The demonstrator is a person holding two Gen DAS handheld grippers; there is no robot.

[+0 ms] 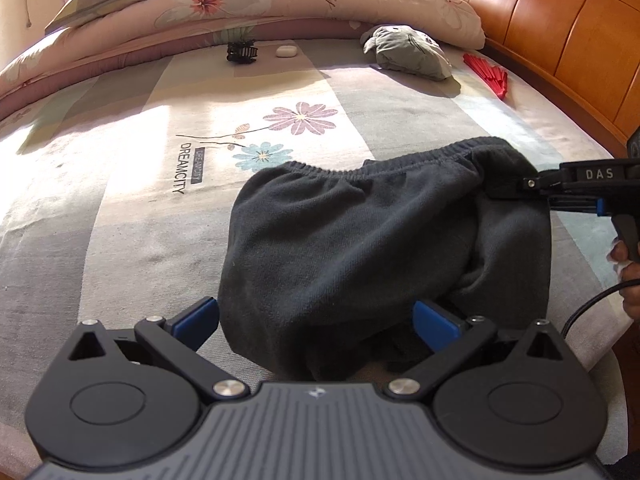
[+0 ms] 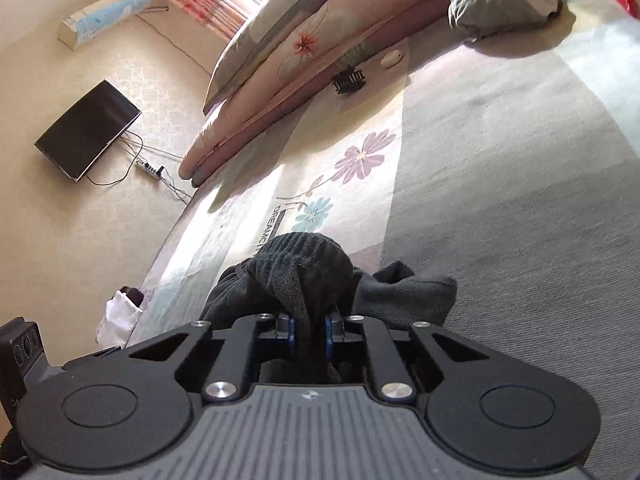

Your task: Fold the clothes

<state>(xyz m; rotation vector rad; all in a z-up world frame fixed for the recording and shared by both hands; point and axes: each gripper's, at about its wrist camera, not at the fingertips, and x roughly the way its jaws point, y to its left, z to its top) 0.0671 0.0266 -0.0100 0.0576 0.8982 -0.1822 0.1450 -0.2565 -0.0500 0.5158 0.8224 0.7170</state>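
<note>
While right gripper (image 2: 311,326) pinches dark shorts (image 1: 360,236) waistband corner, left gripper (image 1: 316,320) gapes unclenched; folding barely begun.

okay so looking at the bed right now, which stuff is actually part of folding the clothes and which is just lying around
Part of the job:
dark garment
right gripper, fingers shut on the garment's waistband
left gripper, open at the near edge

Just lying about:
grey plush toy
red fan
black hair clip
small white case
folded quilt
</note>
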